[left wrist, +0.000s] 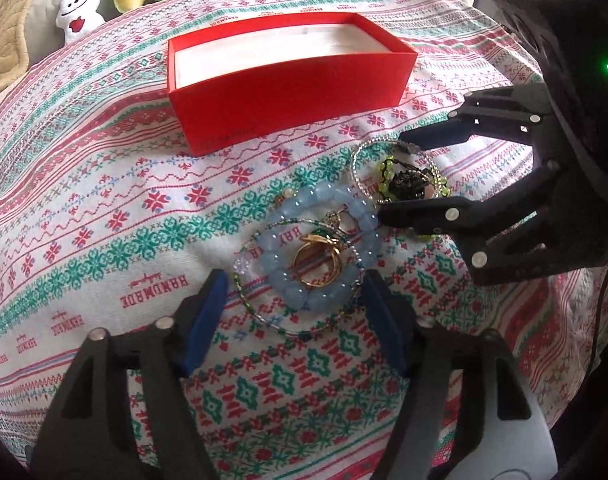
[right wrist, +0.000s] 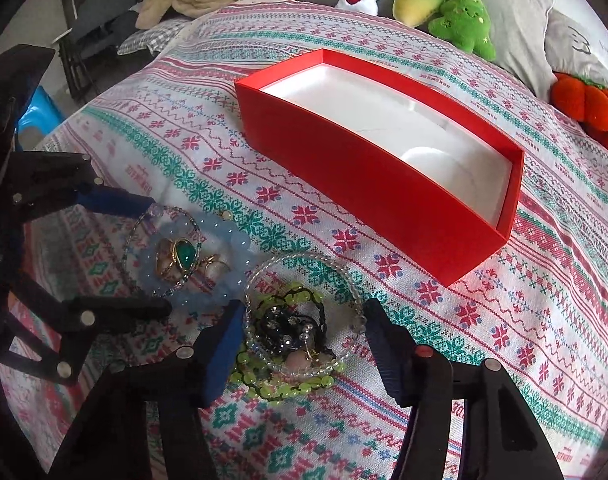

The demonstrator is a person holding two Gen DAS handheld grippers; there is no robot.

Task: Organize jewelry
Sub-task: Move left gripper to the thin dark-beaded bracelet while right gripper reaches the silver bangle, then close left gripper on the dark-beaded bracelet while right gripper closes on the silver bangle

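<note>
Red box far, empty for filling | left gripper spread around blue bracelet | right gripper spread around green beads, nothing gripped

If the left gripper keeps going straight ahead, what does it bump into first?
Probably the pale blue bead bracelet, lying right between the open left gripper fingers, with gold rings inside it. The red box sits farther beyond.

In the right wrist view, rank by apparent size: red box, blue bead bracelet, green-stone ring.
1. red box, the largest.
2. blue bead bracelet.
3. green-stone ring, lying inside that bracelet, so equally near.
</note>
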